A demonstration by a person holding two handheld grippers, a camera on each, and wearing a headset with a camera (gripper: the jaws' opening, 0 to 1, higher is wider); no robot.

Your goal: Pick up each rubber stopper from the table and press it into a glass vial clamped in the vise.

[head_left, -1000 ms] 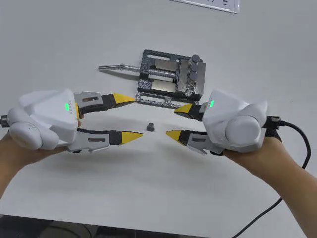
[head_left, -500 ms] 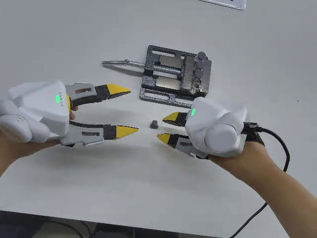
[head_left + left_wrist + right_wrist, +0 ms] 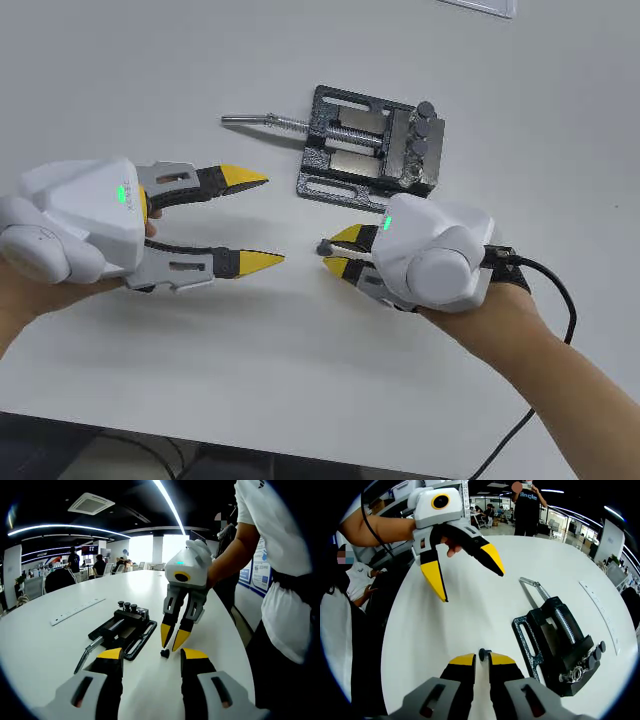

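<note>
A small dark rubber stopper [image 3: 324, 247] lies on the white table, just in front of the vise [image 3: 345, 150]. My right gripper [image 3: 333, 251] reaches it from the right; its yellow-tipped jaws stand narrowly apart with the stopper [image 3: 483, 653] at their tips, and I see no contact. My left gripper [image 3: 272, 220] hovers wide open to the stopper's left, holding nothing. The vise [image 3: 555, 640] clamps a row of vials; three carry dark stoppers [image 3: 424, 110], and the nearest clear vial [image 3: 409, 179] is uncapped. In the left gripper view the stopper [image 3: 164, 653] sits below the right gripper [image 3: 171, 641].
The vise's screw handle [image 3: 262, 121] sticks out to the left over the table. A cable [image 3: 545, 290] trails from my right gripper toward the table's near edge. A white strip [image 3: 76, 611] lies beyond the vise. People stand at the table's far end.
My right gripper has moved left to the stopper and its jaws have narrowed around it. The left gripper has stayed open in about the same place. The camera has shifted.
</note>
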